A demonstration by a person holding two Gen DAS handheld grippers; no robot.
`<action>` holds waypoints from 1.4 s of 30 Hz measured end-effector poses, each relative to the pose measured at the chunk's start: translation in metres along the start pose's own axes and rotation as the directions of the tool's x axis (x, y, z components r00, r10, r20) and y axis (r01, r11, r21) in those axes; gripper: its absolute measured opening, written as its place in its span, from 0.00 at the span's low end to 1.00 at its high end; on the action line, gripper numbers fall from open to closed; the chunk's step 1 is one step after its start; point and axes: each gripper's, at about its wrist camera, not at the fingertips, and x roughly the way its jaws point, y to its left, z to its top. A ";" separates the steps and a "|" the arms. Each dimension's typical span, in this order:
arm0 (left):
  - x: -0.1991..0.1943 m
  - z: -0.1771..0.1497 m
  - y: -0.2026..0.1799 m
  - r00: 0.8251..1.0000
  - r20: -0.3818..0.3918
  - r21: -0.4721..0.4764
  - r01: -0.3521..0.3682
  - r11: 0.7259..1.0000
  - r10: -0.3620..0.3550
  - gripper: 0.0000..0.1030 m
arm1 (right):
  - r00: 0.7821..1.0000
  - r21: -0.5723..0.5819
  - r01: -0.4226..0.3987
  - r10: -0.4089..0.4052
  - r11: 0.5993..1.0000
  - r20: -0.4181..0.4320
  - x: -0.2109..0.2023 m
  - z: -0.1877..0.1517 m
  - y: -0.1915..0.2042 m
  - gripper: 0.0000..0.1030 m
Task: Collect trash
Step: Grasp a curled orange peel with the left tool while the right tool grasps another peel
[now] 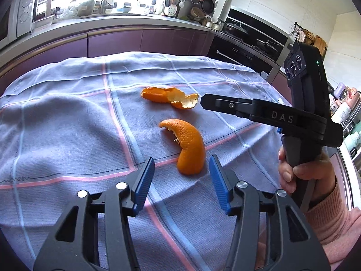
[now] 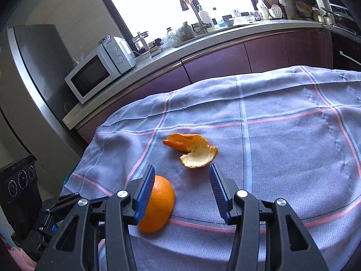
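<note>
Two orange peels lie on a lilac checked tablecloth (image 1: 67, 124). The near curled peel (image 1: 191, 149) sits just ahead of my left gripper (image 1: 181, 160), whose blue pads stand apart and touch nothing. The far peel (image 1: 171, 97) shows its white inside. My right gripper (image 1: 204, 101), held by a hand in a pink sleeve (image 1: 300, 171), points at that peel's right end. In the right wrist view my right gripper (image 2: 182, 168) is open, with the far peel (image 2: 194, 151) just beyond its tips. The near peel (image 2: 158, 205) is partly hidden behind its left finger.
A kitchen counter (image 1: 112, 22) with purple cabinets runs behind the table, carrying a microwave (image 2: 92, 76), a tap (image 2: 191, 6) and clutter. An oven (image 1: 248, 45) stands at the back right, a steel fridge (image 2: 40, 67) at the left. The cloth (image 2: 282, 146) hangs over the table's edges.
</note>
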 end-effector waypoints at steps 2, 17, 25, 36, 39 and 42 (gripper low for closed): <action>0.008 0.006 -0.001 1.000 -0.017 -0.005 0.015 1.000 -0.015 0.44 | 1.000 0.008 -0.002 0.002 1.000 0.001 0.001 0.000 -0.002 0.47; 0.047 0.018 -0.005 0.993 -0.093 -0.040 0.063 0.997 -0.066 0.20 | 1.000 0.034 -0.009 0.009 0.999 -0.022 0.015 0.007 -0.017 0.47; 0.028 0.018 0.009 0.997 -0.046 -0.061 0.055 0.997 -0.058 0.16 | 0.998 0.055 0.004 -0.001 0.999 -0.059 0.034 0.021 -0.026 0.47; -0.018 0.011 0.038 1.000 0.023 -0.069 -0.016 0.997 0.018 0.16 | 0.993 0.064 -0.004 0.011 0.998 -0.117 0.055 0.026 -0.026 0.24; -0.029 0.008 0.047 0.999 0.035 -0.083 -0.036 0.996 0.039 0.16 | 0.991 0.061 -0.012 0.020 0.998 -0.130 0.058 0.026 -0.025 0.08; -0.040 0.004 0.055 0.997 0.051 -0.098 -0.055 0.994 0.060 0.16 | 0.992 0.072 -0.032 0.041 0.997 -0.123 0.057 0.025 -0.024 0.06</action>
